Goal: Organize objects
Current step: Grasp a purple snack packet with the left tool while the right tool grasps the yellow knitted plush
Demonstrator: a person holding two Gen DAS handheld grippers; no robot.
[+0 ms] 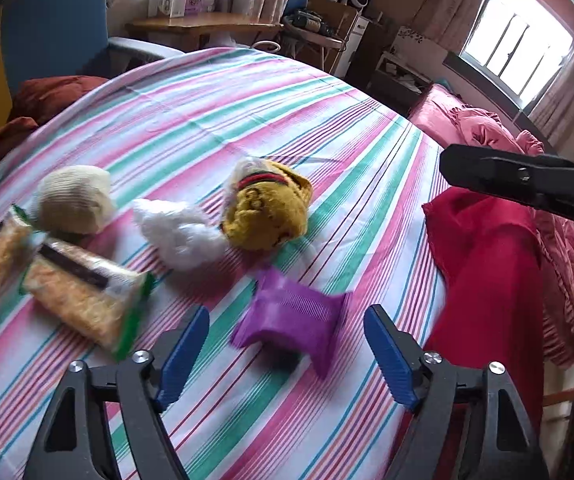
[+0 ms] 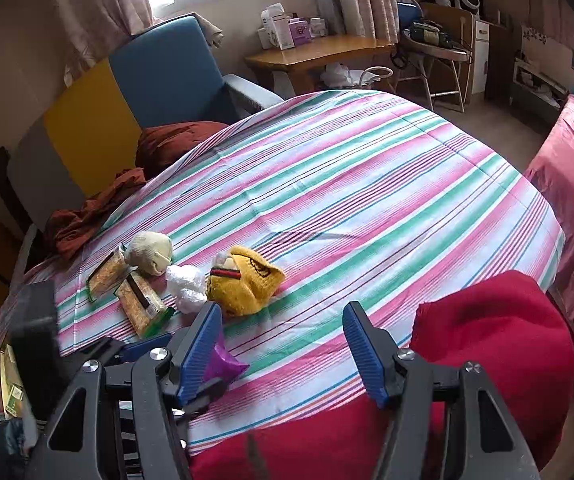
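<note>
Lying loose on striped sheet (image 1: pixel 215 112): purple packet (image 1: pixel 291 316).

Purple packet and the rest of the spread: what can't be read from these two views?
- Purple packet: motion-blurred in the left wrist view, print unreadable; in the right wrist view mostly hidden behind the right gripper's finger.
- Snack packs: the leftmost is cut by the left edge; labels blurred.
- Yellow plush toy: its shape is unclear in both views.
- Left gripper: open; contact with the packet is unclear.
</note>
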